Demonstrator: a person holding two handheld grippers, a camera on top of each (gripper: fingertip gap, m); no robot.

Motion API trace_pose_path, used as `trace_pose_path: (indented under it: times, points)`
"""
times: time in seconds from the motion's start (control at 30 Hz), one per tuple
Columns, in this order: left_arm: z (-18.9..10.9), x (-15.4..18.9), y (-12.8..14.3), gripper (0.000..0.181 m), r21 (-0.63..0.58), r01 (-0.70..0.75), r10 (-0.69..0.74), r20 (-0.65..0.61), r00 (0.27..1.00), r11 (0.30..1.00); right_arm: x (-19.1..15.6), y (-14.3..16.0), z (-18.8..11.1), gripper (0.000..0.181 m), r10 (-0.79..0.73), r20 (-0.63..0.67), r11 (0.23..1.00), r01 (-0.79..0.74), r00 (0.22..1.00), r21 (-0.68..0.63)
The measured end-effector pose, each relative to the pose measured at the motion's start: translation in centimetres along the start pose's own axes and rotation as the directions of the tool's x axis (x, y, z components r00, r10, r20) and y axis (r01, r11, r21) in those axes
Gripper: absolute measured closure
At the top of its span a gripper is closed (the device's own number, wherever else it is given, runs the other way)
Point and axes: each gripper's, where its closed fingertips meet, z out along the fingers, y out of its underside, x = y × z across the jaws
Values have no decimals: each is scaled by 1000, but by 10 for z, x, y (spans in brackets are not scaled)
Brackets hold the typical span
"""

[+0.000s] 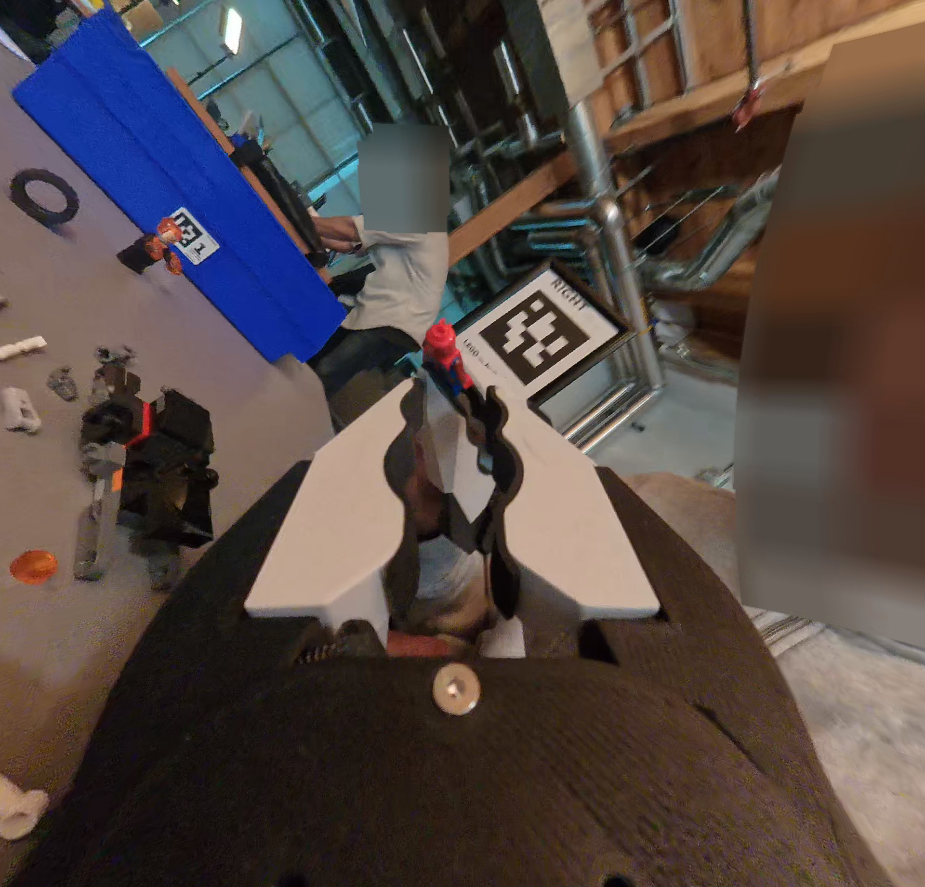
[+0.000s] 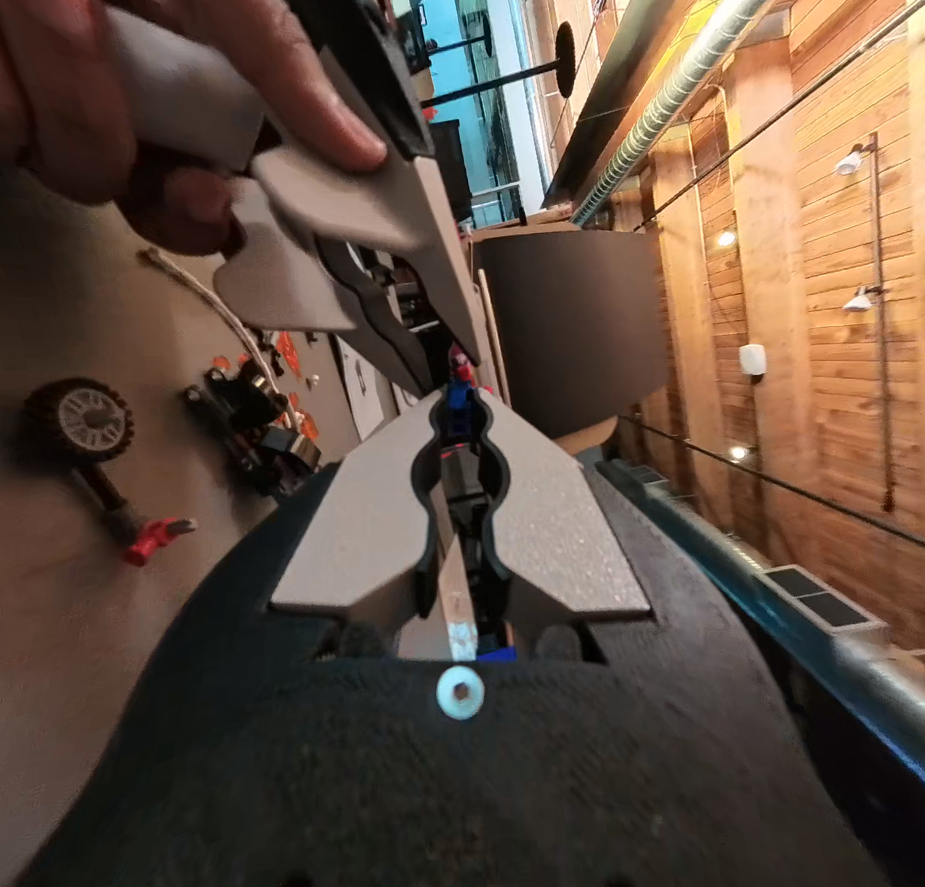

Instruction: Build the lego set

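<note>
Left gripper (image 1: 453, 387) pinching minifigure (image 1: 445, 357) at tips, head pointing straight out past fingers. Right gripper (image 2: 458, 405) clamped on its blue legs, opposing along long axis. Black build (image 1: 150, 467) well left, on table (image 1: 240, 387).

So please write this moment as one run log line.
left claw: shut on minifigure | right claw: also on minifigure | both raised | wheel on table
</note>
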Motion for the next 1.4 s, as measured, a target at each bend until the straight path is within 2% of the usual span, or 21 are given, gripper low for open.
trace_pose_path:
  times: [0.17,0.37,0.5,0.6,0.67,0.7,0.77,0.83,0.9,0.93,1.0,1.07,1.2,1.4]
  points:
    - [-4,-3,-5,160,32,21,-22,15,1000,999,-6,-2,0,176,-108,-16,994,108,994,16]
    - [-6,-9,-8,172,51,-9,5,65,998,999,-14,-2,-1,169,-116,30,992,115,993,43]
    - [-13,-5,-18,176,93,-56,50,69,996,994,-27,-7,-6,155,-11,160,994,-7,987,112]
    - [-15,-5,-20,175,74,-130,121,113,986,989,-25,-2,-6,148,202,271,968,-233,941,88]
    - [-13,-6,-16,176,28,-193,187,151,971,981,-13,-2,-9,146,402,336,890,-450,852,76]
    - [-11,-6,-13,176,-4,-233,230,173,958,973,-6,-4,-11,146,510,380,817,-573,772,68]
    - [-6,-7,-5,176,-78,-318,327,210,921,945,12,-8,-15,145,707,470,586,-810,528,29]
    - [-3,-8,1,176,-145,-400,424,240,873,905,28,-3,-14,138,826,521,291,-954,215,-67]
    - [0,-7,5,176,-191,-463,499,250,830,866,33,3,-12,142,830,551,28,-982,-82,-187]
    - [1,-7,7,176,-207,-485,525,252,813,850,34,2,-12,145,795,575,-66,-970,-194,-236]
    - [3,-5,8,176,-219,-513,556,249,793,830,31,-2,-13,149,726,600,-163,-932,-335,-323]
    - [3,-4,7,176,-214,-523,564,246,788,825,23,-5,-12,147,708,598,-163,-911,-376,-380]
    - [2,-2,5,176,-196,-523,558,245,793,829,17,-6,-9,156,739,588,-122,-924,-329,-363]
    - [4,-1,7,176,-200,-528,564,236,791,825,16,-4,-8,170,744,588,-118,-928,-318,-353]
